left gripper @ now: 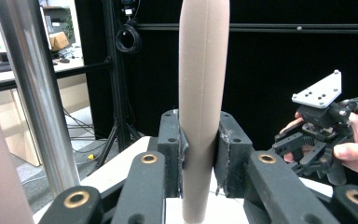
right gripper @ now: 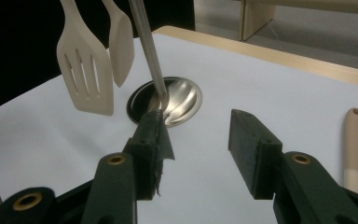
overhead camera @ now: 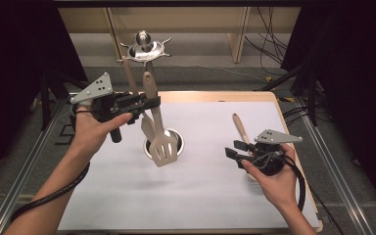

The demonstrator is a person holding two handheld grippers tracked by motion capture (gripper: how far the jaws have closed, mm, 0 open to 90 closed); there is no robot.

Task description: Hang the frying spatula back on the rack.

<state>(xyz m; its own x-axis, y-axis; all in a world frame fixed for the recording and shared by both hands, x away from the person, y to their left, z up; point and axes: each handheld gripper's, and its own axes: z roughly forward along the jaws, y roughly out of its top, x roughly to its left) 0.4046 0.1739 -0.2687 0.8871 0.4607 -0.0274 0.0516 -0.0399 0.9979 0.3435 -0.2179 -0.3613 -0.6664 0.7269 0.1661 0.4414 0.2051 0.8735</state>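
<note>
A white-covered table (overhead camera: 127, 196) with a pale wooden rim holds a steel utensil holder (overhead camera: 176, 134) sunk near its middle. The left gripper (overhead camera: 149, 104), raised above it in the person's left hand (overhead camera: 90, 129), pinches the handle of a cream slotted spatula (overhead camera: 162, 147) just below the handle's top; the blade, broad and cut with long slots, hangs in the air over the holder's rim. The left gripper view shows the rounded tan handle (left gripper: 200, 107) upright and squeezed between both pads, a detail the high view only hints at, with a shiny metal handle (left gripper: 32, 93) standing close by at the left. The right gripper view shows the slotted blade (right gripper: 86, 70) beside a second, unslotted cream spatula (right gripper: 120, 42), both blades clear of the holder (right gripper: 186, 98), in which a steel ladle rests (right gripper: 177, 100). The right gripper (overhead camera: 237, 154), low over the table at the right, has its jaws spread with nothing between them. A wooden-handled utensil (overhead camera: 241, 128) lies flat on the sheet just beside that gripper, its handle end visible in the right gripper view (right gripper: 354, 140).
</note>
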